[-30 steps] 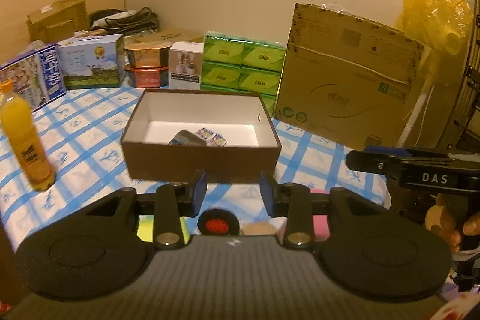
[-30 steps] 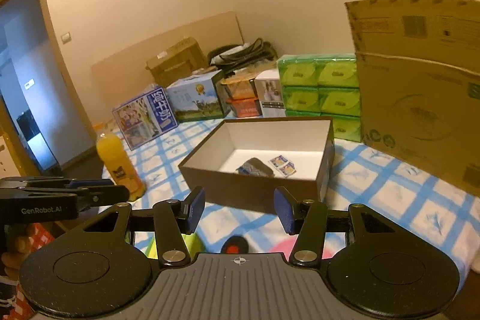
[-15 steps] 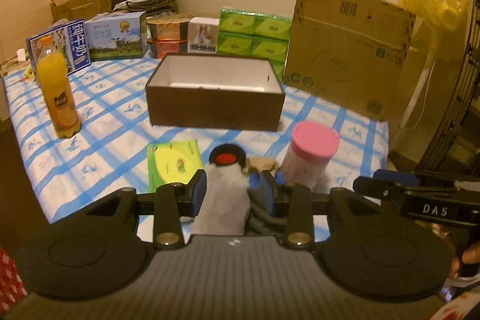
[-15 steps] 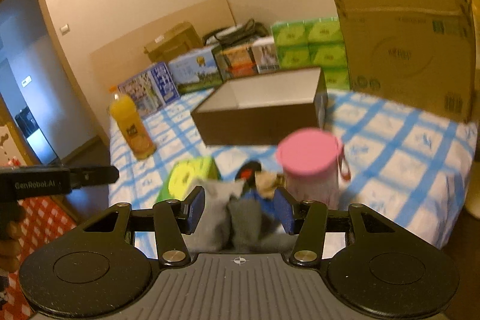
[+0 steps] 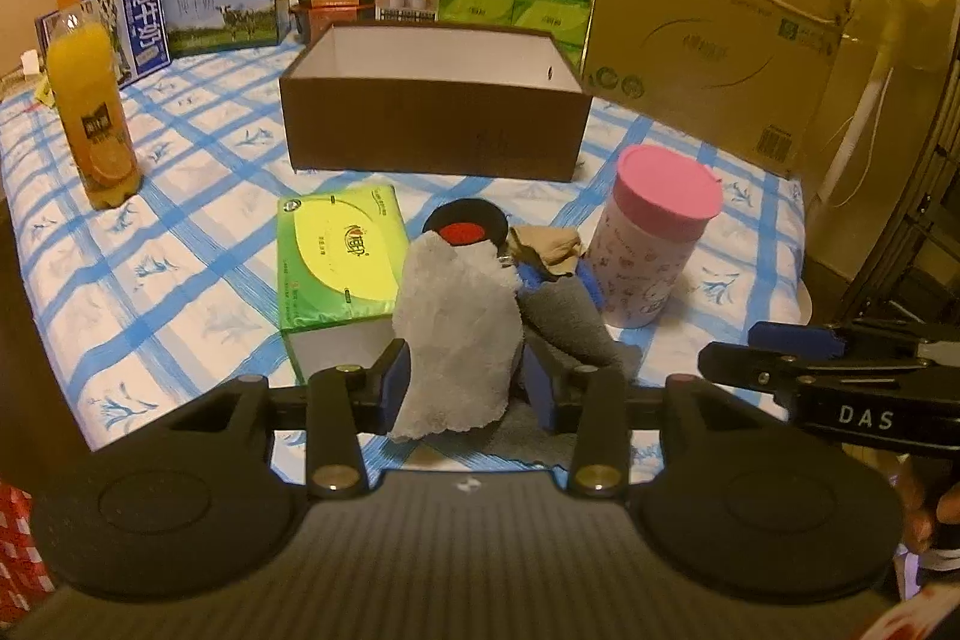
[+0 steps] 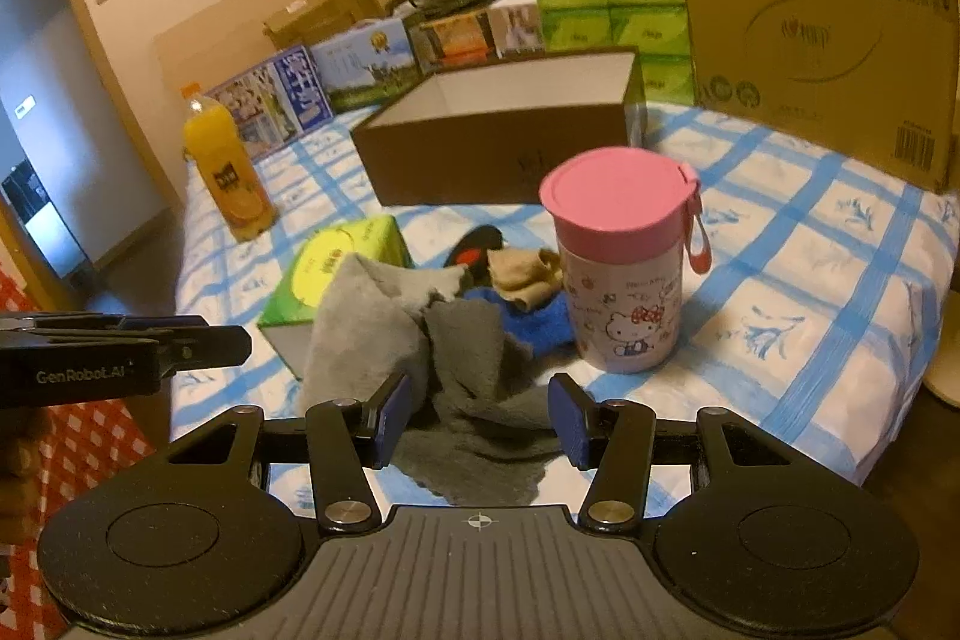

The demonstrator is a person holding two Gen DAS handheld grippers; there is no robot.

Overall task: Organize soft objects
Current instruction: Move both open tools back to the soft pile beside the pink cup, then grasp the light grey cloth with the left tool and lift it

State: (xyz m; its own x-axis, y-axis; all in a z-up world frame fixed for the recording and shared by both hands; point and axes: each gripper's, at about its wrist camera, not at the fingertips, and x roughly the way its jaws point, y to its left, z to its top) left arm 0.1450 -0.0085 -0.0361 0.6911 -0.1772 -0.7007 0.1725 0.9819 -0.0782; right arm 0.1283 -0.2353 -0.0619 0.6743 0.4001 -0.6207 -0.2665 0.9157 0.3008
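On the blue-checked bedsheet [image 5: 180, 232] sits one open brown cardboard box [image 5: 435, 124], rectangular, white inside. Nearer me: one green tissue pack [image 5: 336, 256], one pink-lidded cup [image 5: 654, 238], and two fuzzy grey cloths [image 5: 456, 322] in a heap. My left gripper [image 5: 465, 382] and right gripper [image 6: 480, 418] each stand half open around the cloths, apparently not clamping them.

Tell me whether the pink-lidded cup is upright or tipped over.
Upright. The pink-lidded cup stands on its base on the blue-checked cloth, lid on top and level, beside the pile of grey cloths.
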